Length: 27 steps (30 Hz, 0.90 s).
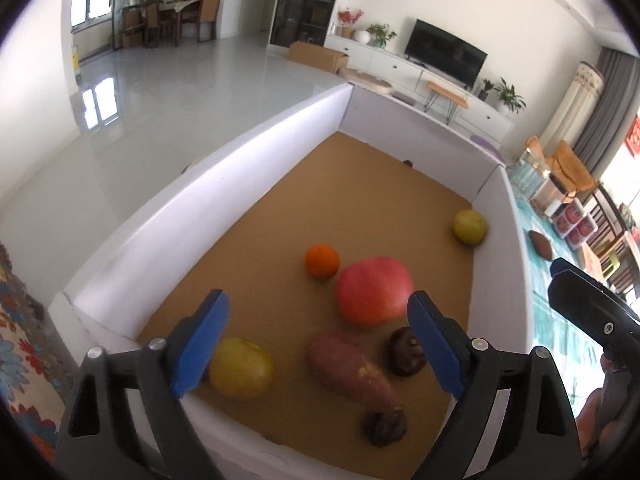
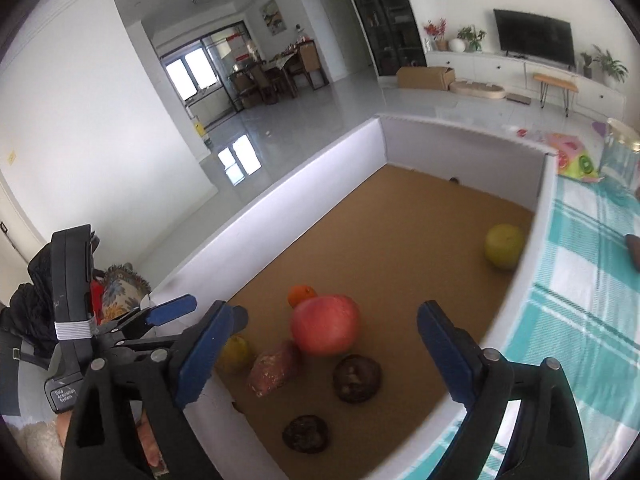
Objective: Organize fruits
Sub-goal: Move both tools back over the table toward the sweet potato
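Observation:
A white-walled box (image 1: 224, 184) with a brown floor holds a red apple (image 1: 374, 291), an orange (image 1: 322, 260), a yellow fruit (image 1: 241, 368), a green-yellow fruit (image 1: 469, 226), a sweet potato (image 1: 352, 372) and two dark mushrooms (image 1: 405, 352) (image 1: 385, 427). My left gripper (image 1: 320, 348) hovers open and empty above the box's near end. My right gripper (image 2: 320, 354) is open and empty over the same end, above the apple (image 2: 324, 325), sweet potato (image 2: 274, 368) and mushrooms (image 2: 356, 378). The orange (image 2: 301, 295) sits behind the apple.
The box (image 2: 320, 172) stands on a teal checked tablecloth (image 2: 580, 280). Another sweet potato (image 1: 540, 243) lies on the cloth right of the box. Jars and packaged fruit (image 1: 572, 216) stand further right. The left gripper shows in the right wrist view (image 2: 168, 312).

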### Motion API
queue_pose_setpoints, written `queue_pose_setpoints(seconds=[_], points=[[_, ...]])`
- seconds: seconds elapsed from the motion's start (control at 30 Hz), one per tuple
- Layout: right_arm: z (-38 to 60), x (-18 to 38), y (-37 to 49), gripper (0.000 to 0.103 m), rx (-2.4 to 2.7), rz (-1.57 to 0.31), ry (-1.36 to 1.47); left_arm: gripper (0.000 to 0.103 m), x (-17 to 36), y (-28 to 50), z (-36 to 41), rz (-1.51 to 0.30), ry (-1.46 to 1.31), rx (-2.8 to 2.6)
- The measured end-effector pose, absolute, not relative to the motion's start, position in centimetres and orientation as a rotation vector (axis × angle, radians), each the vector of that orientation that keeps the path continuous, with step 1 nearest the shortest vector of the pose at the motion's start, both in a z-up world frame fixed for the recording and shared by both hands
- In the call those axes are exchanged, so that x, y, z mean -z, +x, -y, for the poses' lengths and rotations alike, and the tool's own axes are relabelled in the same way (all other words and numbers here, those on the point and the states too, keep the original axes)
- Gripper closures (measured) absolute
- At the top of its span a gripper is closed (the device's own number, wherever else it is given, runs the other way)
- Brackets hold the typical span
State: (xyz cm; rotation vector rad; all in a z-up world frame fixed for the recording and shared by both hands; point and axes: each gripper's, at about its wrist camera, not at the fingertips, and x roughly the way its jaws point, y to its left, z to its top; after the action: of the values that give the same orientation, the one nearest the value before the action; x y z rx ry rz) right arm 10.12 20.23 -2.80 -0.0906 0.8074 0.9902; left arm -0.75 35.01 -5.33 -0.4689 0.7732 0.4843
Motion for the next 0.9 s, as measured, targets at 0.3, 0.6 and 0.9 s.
queue_pose_setpoints(seconds=[0.3,0.6,0.9], points=[[0.5,9.3,15.6,0.000,-0.462,-0.809,-0.121,0.009,2.2,3.2,-23.0,-0.731,-0.339,-0.196],[16.7,14.6,18.0,0.000,-0.080,-0.875,-0.014,0.008,5.9,9.2,-7.7,-0.837,-0.223,0.135],[17.9,16.0,19.4,0.000,-0.037,-0.939,0.047,0.008,12.5,16.1,-3.2,-0.912,-0.034,0.091]])
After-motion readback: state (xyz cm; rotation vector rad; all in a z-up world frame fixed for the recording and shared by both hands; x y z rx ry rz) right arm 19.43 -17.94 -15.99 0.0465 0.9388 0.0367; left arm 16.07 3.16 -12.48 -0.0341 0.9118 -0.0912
